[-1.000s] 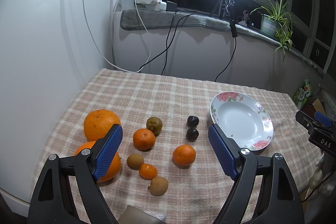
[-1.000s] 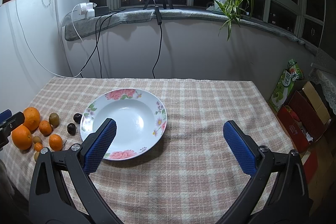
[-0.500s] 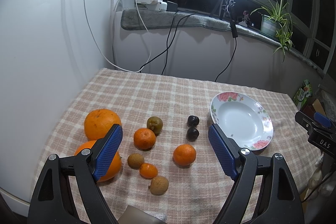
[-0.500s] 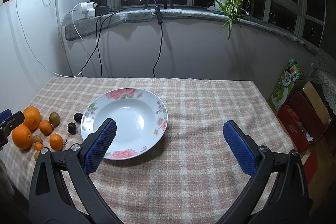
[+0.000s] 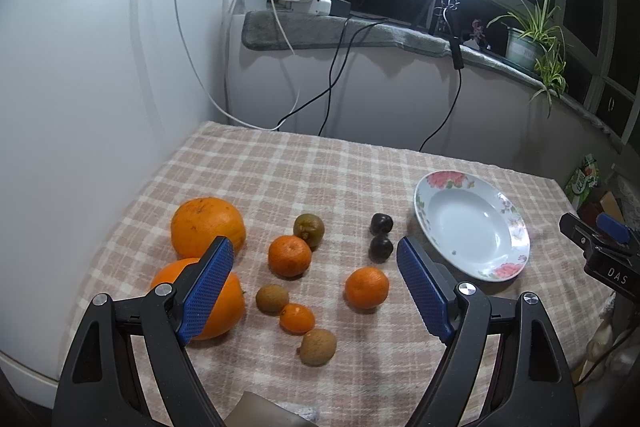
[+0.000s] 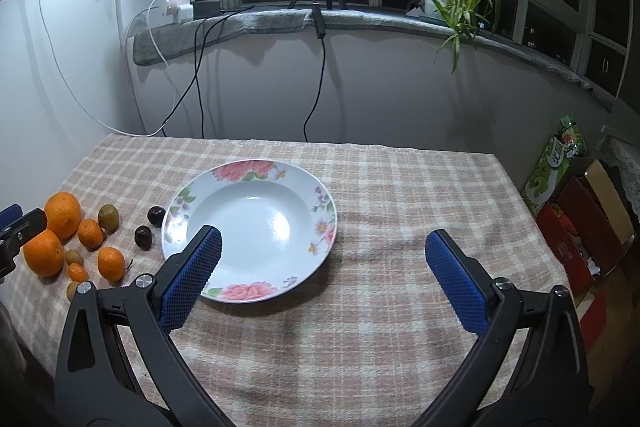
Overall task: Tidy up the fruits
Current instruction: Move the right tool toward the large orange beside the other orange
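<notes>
Left gripper [image 5: 310, 281] up over the fruit, fingers [image 5: 206, 285] spread wide and released, nothing between them. Right gripper [image 6: 320, 277] the same: fingers [image 6: 456, 281] parted, empty, hovering above the checked cloth [image 6: 400, 187] on the bench.

Here's the spread on my left side. Two big oranges, one farther back [image 5: 208, 227] and one nearer [image 5: 222, 301], the nearer partly behind my left blue pad. Just right of them a mid-sized mandarin [image 5: 289, 255], with a greenish-brown fruit [image 5: 308, 225] touching it from behind. Further right, two dark plums [image 5: 380, 235] sit one behind the other, close to the plate's rim. In front of them another mandarin [image 5: 367, 287] sits alone. Nearest me, a little cluster: a brown round fruit [image 5: 272, 299], a tiny mandarin [image 5: 297, 317] right against it, and a second brown one [image 5: 318, 347] just in front.

The flowered plate [image 6: 320, 223] sits to the right of all the fruit, with no fruit in it, its near-left edge behind my right gripper's left finger. Every fruit is on the cloth, none on the plate.
</notes>
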`<state>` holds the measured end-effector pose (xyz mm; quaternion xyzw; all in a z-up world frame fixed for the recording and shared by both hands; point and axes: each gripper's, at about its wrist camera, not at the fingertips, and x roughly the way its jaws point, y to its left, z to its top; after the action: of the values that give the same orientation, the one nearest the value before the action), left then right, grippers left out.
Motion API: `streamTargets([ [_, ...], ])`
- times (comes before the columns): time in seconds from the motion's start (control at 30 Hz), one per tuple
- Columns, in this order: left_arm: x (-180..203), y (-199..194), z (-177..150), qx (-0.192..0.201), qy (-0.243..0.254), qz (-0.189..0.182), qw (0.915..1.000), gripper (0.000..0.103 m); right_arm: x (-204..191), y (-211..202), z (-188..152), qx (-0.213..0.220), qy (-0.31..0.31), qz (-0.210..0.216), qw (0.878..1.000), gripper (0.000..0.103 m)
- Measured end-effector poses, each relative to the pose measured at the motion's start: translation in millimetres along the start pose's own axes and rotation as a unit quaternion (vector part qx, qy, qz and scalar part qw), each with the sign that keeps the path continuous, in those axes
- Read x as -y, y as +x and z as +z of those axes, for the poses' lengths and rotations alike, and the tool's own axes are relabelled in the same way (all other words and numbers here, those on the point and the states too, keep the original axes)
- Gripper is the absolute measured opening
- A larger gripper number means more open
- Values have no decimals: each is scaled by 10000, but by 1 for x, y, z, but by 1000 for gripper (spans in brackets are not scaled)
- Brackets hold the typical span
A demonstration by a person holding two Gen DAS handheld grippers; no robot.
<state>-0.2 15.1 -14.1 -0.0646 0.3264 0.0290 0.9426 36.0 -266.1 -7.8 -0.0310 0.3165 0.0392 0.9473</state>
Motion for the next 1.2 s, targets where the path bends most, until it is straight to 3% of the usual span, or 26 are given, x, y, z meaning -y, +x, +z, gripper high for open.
streamTargets([
  [0.4,-22,-5,-7,-30,-208,198,9996,84,-24,6,4,-76,-282,282,9992,103],
  [0.7,-55,-10,-23,-172,-587,313,9976,84,-52,13,5,-271,-500,1096,9923,103],
  [0.9,-76,-7,-36,-373,-894,323,9948,83,-81,19,8,-513,-645,1976,9768,103],
  [1.2,-97,-3,-46,-514,-1256,181,9906,82,-134,33,14,-949,-902,2943,9467,103],
])
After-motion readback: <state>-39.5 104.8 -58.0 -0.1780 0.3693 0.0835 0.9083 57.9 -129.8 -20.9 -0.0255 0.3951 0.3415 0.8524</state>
